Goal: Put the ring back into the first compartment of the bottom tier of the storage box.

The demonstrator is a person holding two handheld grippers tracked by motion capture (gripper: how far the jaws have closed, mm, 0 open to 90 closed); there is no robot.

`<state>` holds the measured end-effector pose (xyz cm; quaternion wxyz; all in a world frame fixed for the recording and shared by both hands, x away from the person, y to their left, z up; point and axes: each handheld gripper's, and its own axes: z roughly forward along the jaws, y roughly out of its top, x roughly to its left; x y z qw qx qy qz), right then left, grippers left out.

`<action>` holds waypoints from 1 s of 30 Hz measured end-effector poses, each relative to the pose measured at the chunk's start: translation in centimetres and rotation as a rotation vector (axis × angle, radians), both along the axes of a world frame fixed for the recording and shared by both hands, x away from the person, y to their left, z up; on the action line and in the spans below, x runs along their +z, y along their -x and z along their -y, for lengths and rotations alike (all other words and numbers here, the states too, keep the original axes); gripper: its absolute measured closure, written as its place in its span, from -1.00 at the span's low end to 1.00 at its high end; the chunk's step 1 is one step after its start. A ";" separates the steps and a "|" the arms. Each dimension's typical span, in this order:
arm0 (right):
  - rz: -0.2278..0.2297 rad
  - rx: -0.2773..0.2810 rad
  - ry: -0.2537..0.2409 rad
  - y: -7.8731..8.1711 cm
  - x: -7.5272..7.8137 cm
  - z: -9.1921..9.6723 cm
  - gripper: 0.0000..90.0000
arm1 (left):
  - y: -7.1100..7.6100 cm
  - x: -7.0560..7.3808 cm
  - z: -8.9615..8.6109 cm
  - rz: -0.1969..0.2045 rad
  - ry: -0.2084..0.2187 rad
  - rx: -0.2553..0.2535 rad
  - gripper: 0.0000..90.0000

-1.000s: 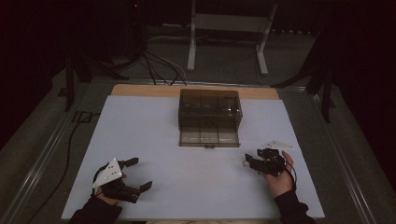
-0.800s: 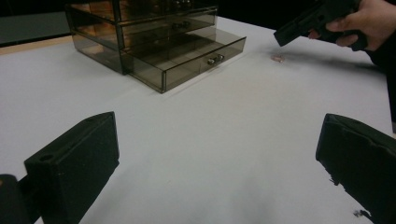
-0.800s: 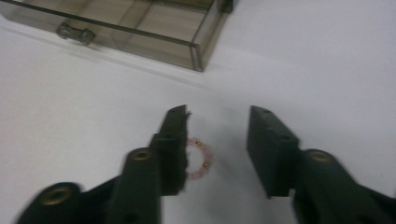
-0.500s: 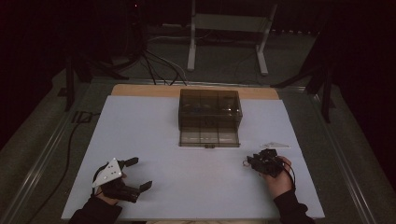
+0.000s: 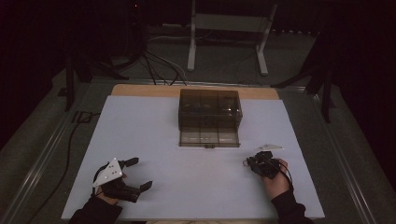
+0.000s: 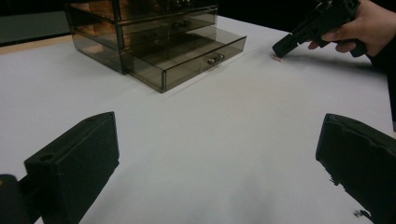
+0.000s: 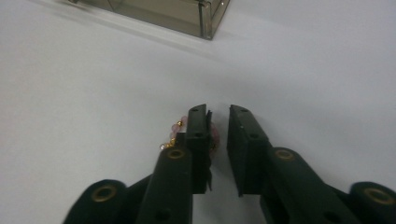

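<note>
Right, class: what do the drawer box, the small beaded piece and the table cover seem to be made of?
Drawer box: smoky see-through plastic, probably acrylic, glossy edges.
Beaded piece: pink translucent beads with gold-coloured links; glass or plastic, can't tell.
Table cover: matte white sheet, likely paper or plastic.

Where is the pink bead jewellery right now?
On the white table top, at the right gripper's jaw tips, right of and nearer the person than the smoky drawer box; the beads peek beside one jaw.
</note>
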<state>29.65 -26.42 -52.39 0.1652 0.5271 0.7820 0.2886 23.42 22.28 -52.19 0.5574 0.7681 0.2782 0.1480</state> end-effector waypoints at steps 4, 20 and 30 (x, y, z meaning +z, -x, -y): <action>0.023 0.039 0.071 0.2 0.0 -0.5 0.93 | 0.0 0.0 0.0 -0.001 -0.003 0.000 -0.99; 0.028 0.000 -0.013 0.2 0.5 0.4 0.94 | 0.0 -0.1 0.1 0.001 -0.008 -0.002 -0.99; 0.044 -0.011 -0.047 0.3 1.1 0.7 0.94 | 0.0 0.0 0.1 0.003 -0.005 -0.006 -0.99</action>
